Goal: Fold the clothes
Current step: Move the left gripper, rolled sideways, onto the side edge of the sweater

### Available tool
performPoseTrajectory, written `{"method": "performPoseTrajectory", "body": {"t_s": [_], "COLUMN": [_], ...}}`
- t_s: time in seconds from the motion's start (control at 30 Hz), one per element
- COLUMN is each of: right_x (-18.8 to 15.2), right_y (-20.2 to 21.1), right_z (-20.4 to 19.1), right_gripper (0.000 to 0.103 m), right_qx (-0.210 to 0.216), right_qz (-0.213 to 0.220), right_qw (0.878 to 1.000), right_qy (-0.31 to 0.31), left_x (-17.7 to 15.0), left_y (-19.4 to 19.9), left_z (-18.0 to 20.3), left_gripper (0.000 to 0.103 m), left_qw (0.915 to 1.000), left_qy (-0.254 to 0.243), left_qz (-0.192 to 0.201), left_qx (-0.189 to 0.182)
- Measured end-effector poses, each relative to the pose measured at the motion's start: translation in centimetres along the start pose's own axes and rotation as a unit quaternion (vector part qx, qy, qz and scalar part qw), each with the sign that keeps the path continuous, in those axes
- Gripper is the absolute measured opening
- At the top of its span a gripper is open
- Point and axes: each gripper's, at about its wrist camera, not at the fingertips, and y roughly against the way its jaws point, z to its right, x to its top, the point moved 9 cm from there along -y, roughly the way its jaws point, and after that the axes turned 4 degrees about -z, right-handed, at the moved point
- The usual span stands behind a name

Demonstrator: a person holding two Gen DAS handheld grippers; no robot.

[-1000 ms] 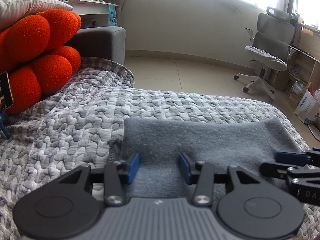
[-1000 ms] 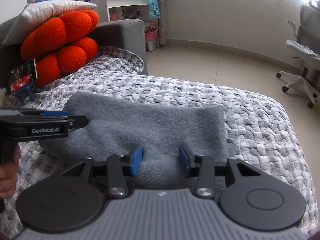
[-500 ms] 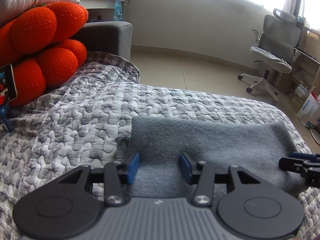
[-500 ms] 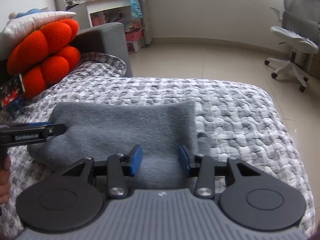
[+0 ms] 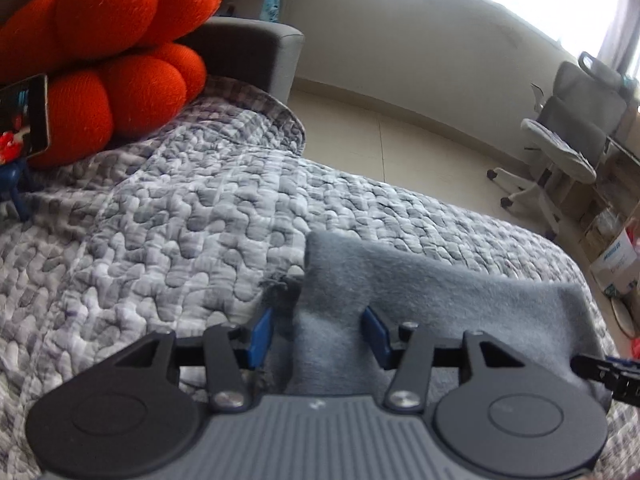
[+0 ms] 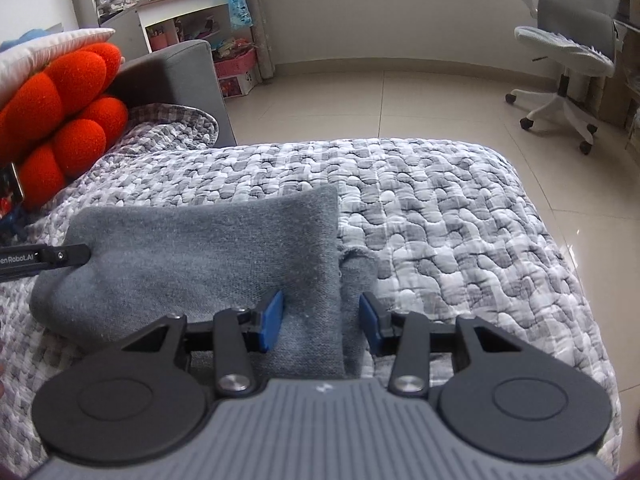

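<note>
Our blue fingers (image 6: 271,316) stood spread on both the right gripper (image 6: 318,318) and the left gripper (image 5: 318,334), pinching nothing. Between them the grey fleece garment (image 6: 208,252) lay folded into a thick, fuzzy band on the quilted bedspread (image 6: 460,208).

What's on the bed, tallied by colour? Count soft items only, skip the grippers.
Grey garment: 1
Orange cushion: 1
Grey-white quilt: 1
White pillow: 1
Total: 4
</note>
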Motion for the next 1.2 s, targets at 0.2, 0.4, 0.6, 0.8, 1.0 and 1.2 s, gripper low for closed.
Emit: {"method": "performPoseTrajectory", "body": {"t_s": [0.2, 0.4, 0.6, 0.8, 1.0, 1.2], "right_x": [0.1, 0.1, 0.2, 0.2, 0.0, 0.2], "right_y": [0.3, 0.3, 0.1, -0.1, -0.9, -0.4], "right_z": [0.7, 1.1, 1.0, 0.9, 1.1, 1.0], "right_gripper": [0.044, 0.044, 0.048, 0.048, 0.048, 0.049], "right_qx": [-0.006, -0.014, -0.030, -0.046, -0.047, -0.047], "right_qz": [0.004, 0.003, 0.006, 0.009, -0.002, 0.006], "right_qw": [1.000, 1.000, 1.000, 0.999, 0.999, 0.999], "right_qy": [-0.009, -0.007, 0.008, 0.024, 0.015, 0.012], "left_x": [0.8, 0.4, 0.4, 0.3, 0.1, 0.1], "left_y": [0.4, 0.1, -0.1, -0.2, -0.3, -0.3], "left_z": [-2.0, -1.4, -1.6, -1.6, -1.8, -1.8], "left_gripper": [0.053, 0.052, 0.053, 0.053, 0.053, 0.053], "left_qw": [0.9995, 0.9998, 0.9998, 0.9998, 0.9996, 0.9995], "left_qy": [0.029, 0.017, 0.018, 0.017, 0.028, 0.029], "left_qz": [0.007, 0.002, -0.001, -0.002, -0.007, -0.008], "left_qx": [0.008, 0.009, 0.006, 0.007, 0.005, 0.006]}}
